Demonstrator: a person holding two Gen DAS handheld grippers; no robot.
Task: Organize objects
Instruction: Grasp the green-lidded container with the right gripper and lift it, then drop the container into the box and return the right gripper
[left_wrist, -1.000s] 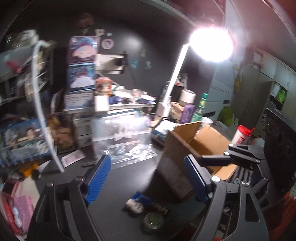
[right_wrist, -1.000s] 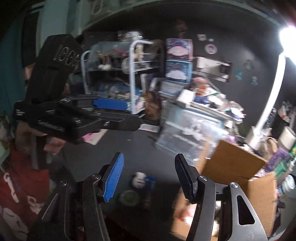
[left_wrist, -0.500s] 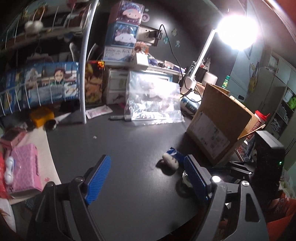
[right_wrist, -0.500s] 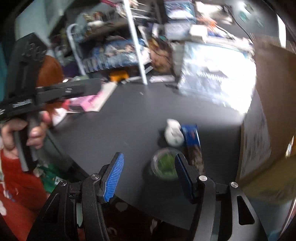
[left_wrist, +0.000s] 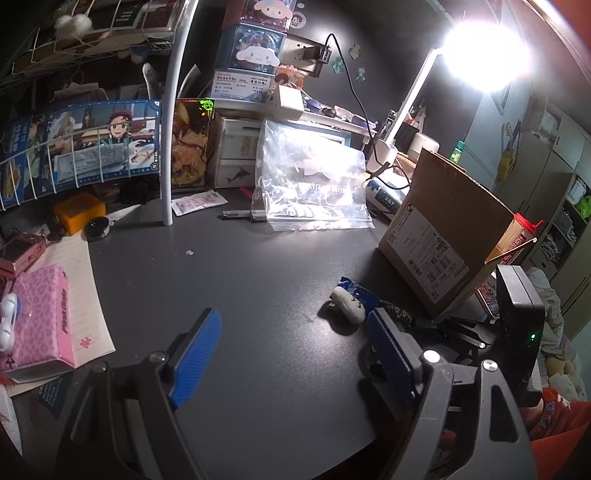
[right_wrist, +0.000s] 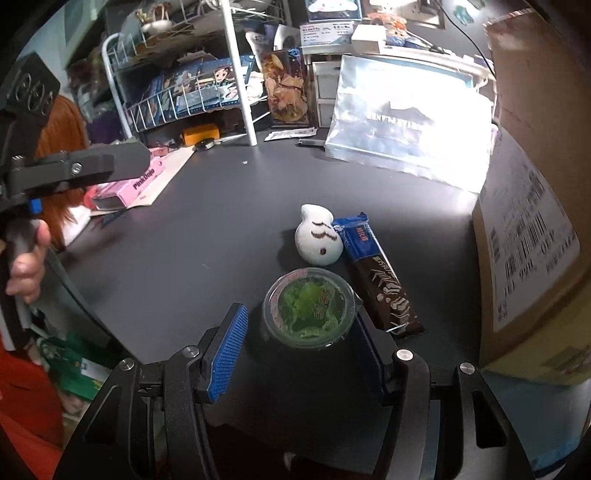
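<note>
A clear cup of green jelly stands on the black table between the fingers of my right gripper. Its jaws are closing; the right pad is at the cup's rim, while a gap shows beside the left pad. Just beyond the cup lie a white figurine and a wrapped chocolate bar. My left gripper hangs open over bare table, the figurine just ahead of its right finger. In the left wrist view that finger hides the cup. An open cardboard box stands to the right.
A clear zip bag leans at the back. A pink tissue pack on paper lies at the left, with an orange box under a wire rack with a white post. A bright desk lamp glares at the back right.
Both grippers have come down toward the table. The right one has sunk around the green cup and its jaws have narrowed. The left jaws keep the same width.
</note>
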